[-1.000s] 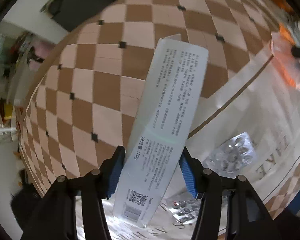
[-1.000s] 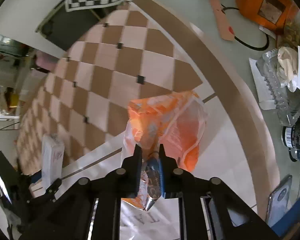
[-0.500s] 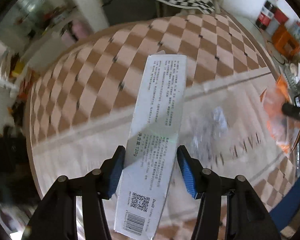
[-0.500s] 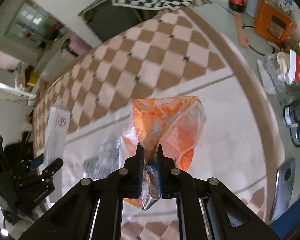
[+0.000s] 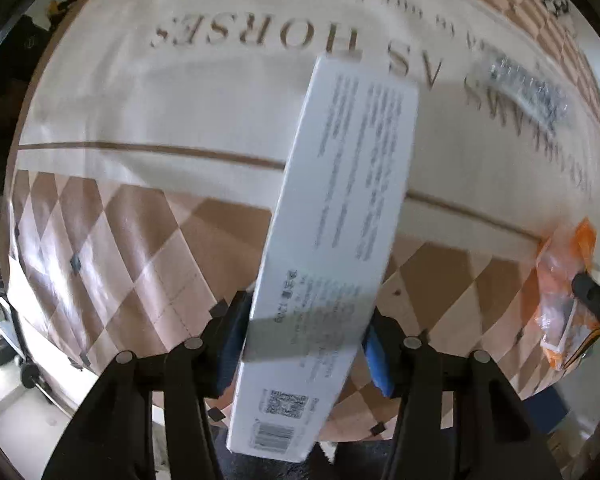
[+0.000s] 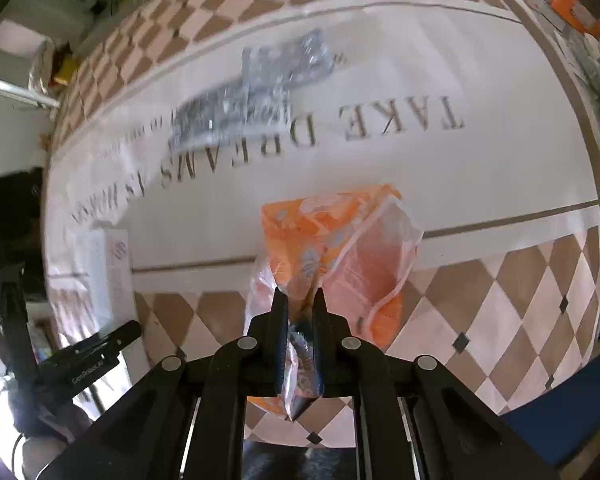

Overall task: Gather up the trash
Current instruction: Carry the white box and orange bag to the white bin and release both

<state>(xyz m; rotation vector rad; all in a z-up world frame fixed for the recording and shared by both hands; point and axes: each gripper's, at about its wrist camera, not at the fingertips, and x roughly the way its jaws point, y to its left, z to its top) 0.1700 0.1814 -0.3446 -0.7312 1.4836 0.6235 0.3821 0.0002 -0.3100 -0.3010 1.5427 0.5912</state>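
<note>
My left gripper (image 5: 306, 334) is shut on a long white printed carton (image 5: 332, 216) and holds it above the table's near edge; the carton also shows in the right wrist view (image 6: 110, 276). My right gripper (image 6: 300, 308) is shut on an orange and clear plastic bag (image 6: 340, 256), which hangs above the tablecloth and shows at the right of the left wrist view (image 5: 560, 296). Silver blister packs (image 6: 260, 88) lie on the cloth further out, blurred; they also show in the left wrist view (image 5: 528, 88).
The table carries a cream cloth (image 6: 440, 168) with large lettering and a brown checked border (image 6: 500, 304). Bottles, an orange box and clutter (image 6: 580, 12) stand at the far right. A dark chair or bag (image 6: 8, 216) is at the left edge.
Both grippers have pulled back toward the near edge of the table and tipped downward, each still holding its item. The blister packs now lie farther away on the cloth.
</note>
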